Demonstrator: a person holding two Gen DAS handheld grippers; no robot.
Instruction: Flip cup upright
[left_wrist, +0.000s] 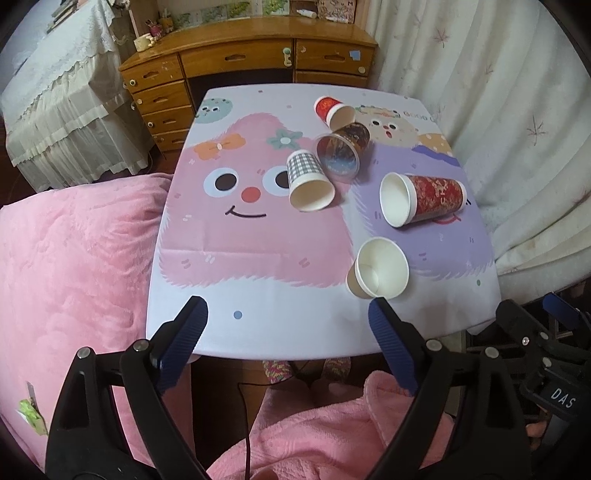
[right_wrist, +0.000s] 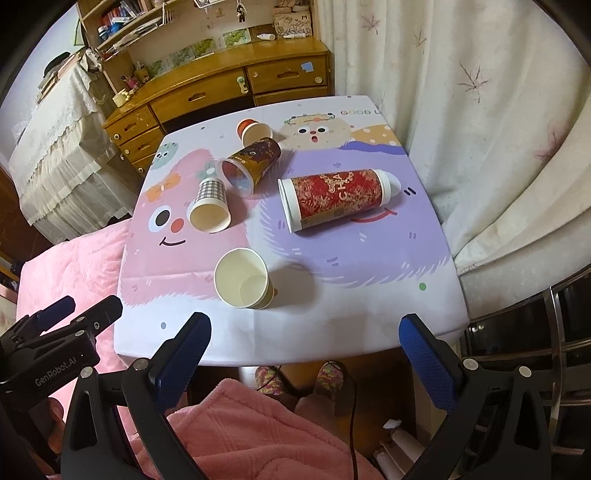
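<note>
While ribbed-padded grippers gape, paper cups (left_wrist: 380, 267) lie toppled.

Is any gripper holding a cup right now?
No, the left gripper and right gripper are both open at the table's near edge, holding nothing.

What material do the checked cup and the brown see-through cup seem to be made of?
The checked cup looks like paper: matte white inside, a rolled rim, and a printed grey check outside. The brown cup looks like thin clear plastic with a printed brown wrap: its wall is glossy and the pattern shows through from inside the mouth. Whether the wrap is film or paper I cannot tell.
</note>
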